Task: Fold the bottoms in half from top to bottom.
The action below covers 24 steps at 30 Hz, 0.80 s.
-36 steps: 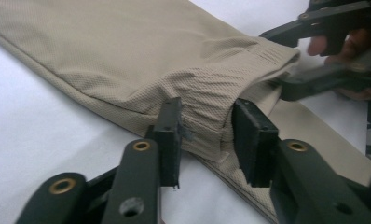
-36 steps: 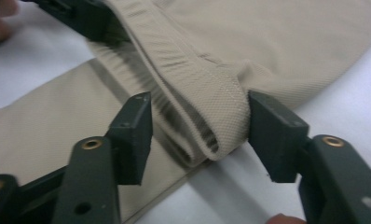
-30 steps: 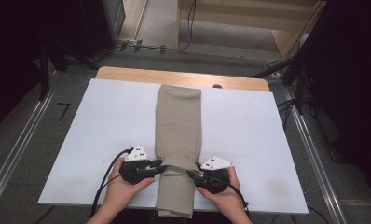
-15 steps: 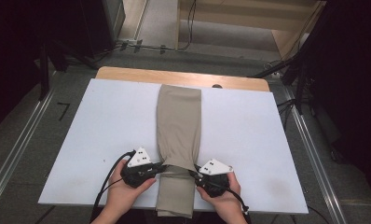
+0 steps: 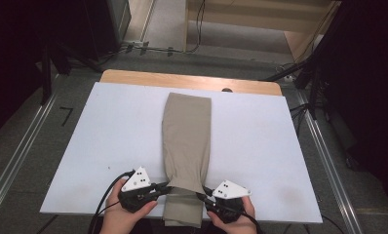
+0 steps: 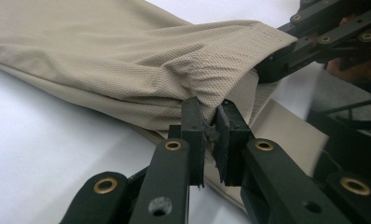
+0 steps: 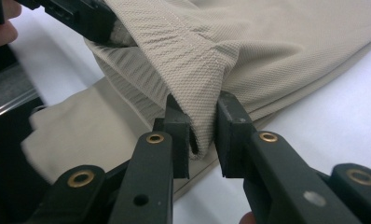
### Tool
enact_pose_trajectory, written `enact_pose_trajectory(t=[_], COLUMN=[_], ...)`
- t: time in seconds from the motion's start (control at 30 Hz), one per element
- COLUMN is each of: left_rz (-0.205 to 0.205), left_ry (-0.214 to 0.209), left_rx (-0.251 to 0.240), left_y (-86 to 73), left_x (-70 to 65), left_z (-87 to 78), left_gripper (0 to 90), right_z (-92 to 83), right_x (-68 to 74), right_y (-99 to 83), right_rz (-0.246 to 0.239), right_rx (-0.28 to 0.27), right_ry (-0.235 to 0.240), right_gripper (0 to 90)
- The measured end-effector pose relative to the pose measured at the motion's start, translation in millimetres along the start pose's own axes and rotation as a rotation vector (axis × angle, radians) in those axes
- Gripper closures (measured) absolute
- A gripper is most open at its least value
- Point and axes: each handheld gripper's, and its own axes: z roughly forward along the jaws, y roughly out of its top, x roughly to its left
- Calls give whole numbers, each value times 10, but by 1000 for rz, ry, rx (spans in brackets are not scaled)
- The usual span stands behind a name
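The folded beige cloth (image 5: 186, 146) runs past the high view's bottom edge, its near end cut off

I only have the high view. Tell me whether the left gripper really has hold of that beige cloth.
Observer: Yes. The left gripper has its jaws pinched on a fold of the beige cloth, just after closing.
Operator: Report the right one.
Observer: The right gripper clamps a rolled edge of the cloth between its pads, also just closed.
Operator: Describe the fabric up close.
Observer: It has a fine mesh-like knit, with a ribbed band near the gripped edge.
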Motion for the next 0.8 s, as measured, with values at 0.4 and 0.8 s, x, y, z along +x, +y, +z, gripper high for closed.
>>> enact_pose_trajectory(t=[0.4,0.8], left_rz=[17,-26], left_ry=[-40,-64], left_rx=[20,-98], left_y=[-152,-226], left_x=[-295,-404], left_z=[-174,-419], left_gripper=[843,431], right_z=[-238,-445], right_x=[288,387], right_y=[-187,-272], right_rz=[-6,13], right_rx=[5,10], right_ry=[27,59], right_gripper=[753,252])
